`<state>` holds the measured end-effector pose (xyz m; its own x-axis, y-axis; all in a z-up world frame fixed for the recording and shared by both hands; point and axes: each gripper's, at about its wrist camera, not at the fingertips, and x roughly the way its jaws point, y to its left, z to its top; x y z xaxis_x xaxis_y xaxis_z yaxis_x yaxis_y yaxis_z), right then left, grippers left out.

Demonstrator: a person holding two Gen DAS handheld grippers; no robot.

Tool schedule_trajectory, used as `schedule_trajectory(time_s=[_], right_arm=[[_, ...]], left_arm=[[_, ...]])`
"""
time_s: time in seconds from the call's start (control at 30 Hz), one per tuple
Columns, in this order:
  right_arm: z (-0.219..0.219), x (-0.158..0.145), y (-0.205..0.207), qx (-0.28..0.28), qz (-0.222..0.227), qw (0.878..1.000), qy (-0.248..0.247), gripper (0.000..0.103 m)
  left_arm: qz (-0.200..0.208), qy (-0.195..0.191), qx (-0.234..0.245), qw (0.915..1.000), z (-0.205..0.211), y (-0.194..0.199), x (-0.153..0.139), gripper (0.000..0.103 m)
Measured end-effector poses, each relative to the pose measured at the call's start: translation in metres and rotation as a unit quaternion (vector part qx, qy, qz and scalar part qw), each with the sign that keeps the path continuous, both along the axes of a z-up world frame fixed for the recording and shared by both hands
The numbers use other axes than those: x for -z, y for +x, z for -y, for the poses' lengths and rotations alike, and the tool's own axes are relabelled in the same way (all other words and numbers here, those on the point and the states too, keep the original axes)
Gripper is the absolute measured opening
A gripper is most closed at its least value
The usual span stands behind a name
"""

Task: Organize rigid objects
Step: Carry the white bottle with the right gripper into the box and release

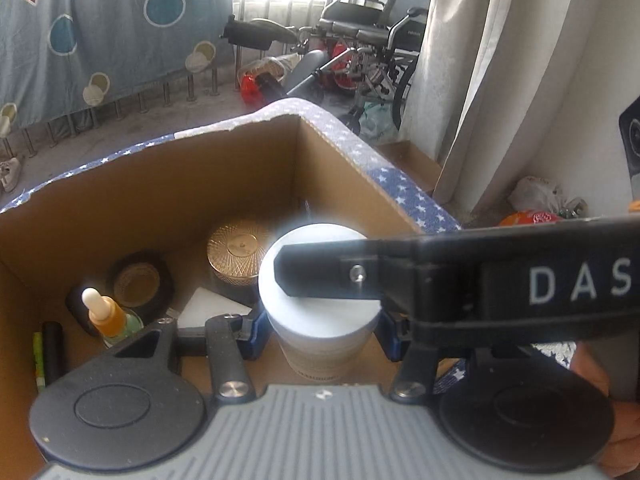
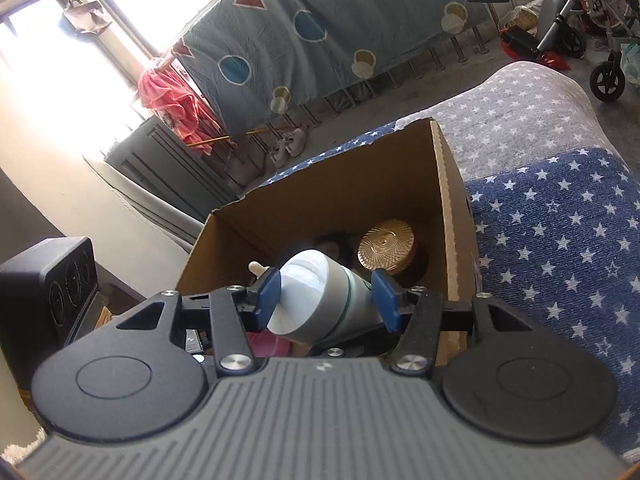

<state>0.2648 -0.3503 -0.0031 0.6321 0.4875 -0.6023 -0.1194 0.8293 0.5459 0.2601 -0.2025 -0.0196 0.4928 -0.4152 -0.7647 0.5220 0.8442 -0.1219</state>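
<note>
A white-lidded jar (image 1: 320,312) stands between the blue pads of my left gripper (image 1: 320,334), which is shut on it over the cardboard box (image 1: 160,184). The black body of the other gripper (image 1: 480,284) reaches across the jar's lid. My right gripper (image 2: 326,298) is shut on a white and grey container with a green band (image 2: 320,300), held tilted above the same box (image 2: 320,200). Inside the box lie a gold patterned lid jar (image 1: 238,250), a dark round pot (image 1: 140,284), an orange dropper bottle (image 1: 106,314) and a black tube (image 1: 53,354).
The box sits on a blue star-patterned cloth (image 2: 560,240). A wheelchair (image 1: 372,40), a hanging blue sheet (image 1: 100,36) and curtains (image 1: 480,80) stand behind. A black speaker (image 2: 52,284) is at the left.
</note>
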Motion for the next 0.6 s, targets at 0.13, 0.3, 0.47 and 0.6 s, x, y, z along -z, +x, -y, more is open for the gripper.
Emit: schedule_trajectory(time_s=[0.13,0.3,0.47,0.6], right_arm=[[-0.003,0.005,0.007,-0.003,0.005,1.000,-0.027,0.050],[-0.003,0.002,0.008,-0.005,0.017,0.999,-0.044,0.052],[0.003,-0.004,0.003,0.005,0.028,0.999,-0.035,0.060],[0.010,-0.011,-0.007,0.016,0.045,0.999,-0.018,0.062]], left_arm=[[-0.001,0.008,0.003,1.0000,0.006,0.004,0.001,0.054],[0.008,0.007,-0.001,0.9999,0.008,0.005,-0.001,0.057],[0.020,0.010,-0.003,0.9997,0.011,0.002,-0.006,0.064],[0.037,0.004,-0.006,0.9993,0.009,-0.007,-0.015,0.070]])
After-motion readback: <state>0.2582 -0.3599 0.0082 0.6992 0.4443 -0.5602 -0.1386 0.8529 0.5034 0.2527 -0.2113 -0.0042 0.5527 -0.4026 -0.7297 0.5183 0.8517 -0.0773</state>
